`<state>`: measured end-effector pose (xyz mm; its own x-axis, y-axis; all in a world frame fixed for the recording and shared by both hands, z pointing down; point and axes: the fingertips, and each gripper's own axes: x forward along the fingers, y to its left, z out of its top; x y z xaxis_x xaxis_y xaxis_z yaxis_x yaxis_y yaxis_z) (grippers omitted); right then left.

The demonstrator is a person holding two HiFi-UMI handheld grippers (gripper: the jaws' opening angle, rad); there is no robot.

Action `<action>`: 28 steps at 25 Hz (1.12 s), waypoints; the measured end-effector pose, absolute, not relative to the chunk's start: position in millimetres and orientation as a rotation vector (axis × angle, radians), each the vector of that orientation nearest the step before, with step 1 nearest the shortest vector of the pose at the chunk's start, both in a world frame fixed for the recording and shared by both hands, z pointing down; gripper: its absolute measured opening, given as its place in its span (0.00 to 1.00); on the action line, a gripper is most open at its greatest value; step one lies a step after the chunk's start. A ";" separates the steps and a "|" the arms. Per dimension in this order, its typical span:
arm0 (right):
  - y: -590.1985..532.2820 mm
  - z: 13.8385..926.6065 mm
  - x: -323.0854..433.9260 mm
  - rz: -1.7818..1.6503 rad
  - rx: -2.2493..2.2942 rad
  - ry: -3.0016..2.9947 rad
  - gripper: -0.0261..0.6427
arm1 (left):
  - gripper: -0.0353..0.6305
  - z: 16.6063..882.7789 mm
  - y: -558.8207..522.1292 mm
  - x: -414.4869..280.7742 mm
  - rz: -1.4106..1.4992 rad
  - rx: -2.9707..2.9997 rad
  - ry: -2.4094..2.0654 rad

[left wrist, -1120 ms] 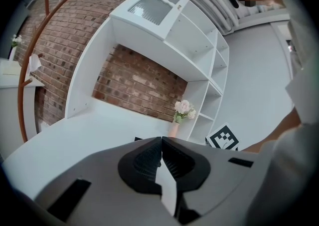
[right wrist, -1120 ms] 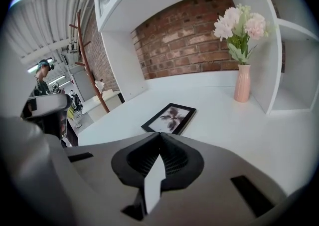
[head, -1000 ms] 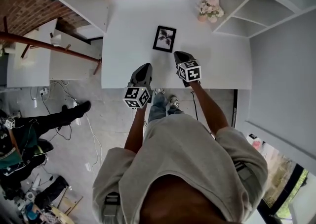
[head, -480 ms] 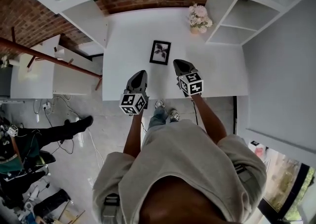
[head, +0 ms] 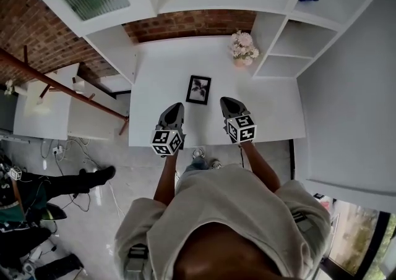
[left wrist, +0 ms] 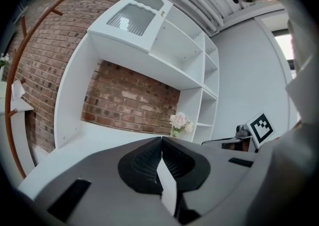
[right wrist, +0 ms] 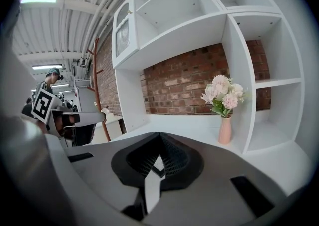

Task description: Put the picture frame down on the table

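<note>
Picture frame (head: 198, 89) laid flat on table (head: 275, 109); left gripper (head: 174, 107) and right gripper (head: 226, 101), jaws pressed together, drawn back from it; placement judged complete.

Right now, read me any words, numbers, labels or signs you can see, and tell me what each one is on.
No readable words or numbers in any view.
Markers on the left gripper and right gripper: black-and-white square patterns only, not letters or digits.
Picture frame on the table: a dark plant-like image; any print on it is too small to tell.
</note>
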<state>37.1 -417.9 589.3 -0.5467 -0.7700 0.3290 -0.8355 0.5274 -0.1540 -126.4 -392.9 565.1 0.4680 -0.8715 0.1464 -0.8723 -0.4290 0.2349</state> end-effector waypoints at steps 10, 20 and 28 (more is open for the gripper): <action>-440.2 563.2 50.8 0.372 1.434 -2.566 0.08 | 0.08 540.8 -423.3 -123.7 -0.041 2.502 -1.501; -452.2 557.2 64.1 0.362 1.484 -2.568 0.07 | 0.08 533.2 -433.5 -120.5 -0.051 2.518 -1.513; -452.0 558.8 64.7 0.375 1.464 -2.567 0.07 | 0.08 535.9 -432.6 -115.9 -0.053 2.504 -1.514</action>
<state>64.7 -452.0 558.8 -0.5070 -0.8209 0.2630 -0.8618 0.4887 -0.1358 -115.9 -432.6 535.9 0.4702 -0.8790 0.0795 -0.8712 -0.4479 0.2008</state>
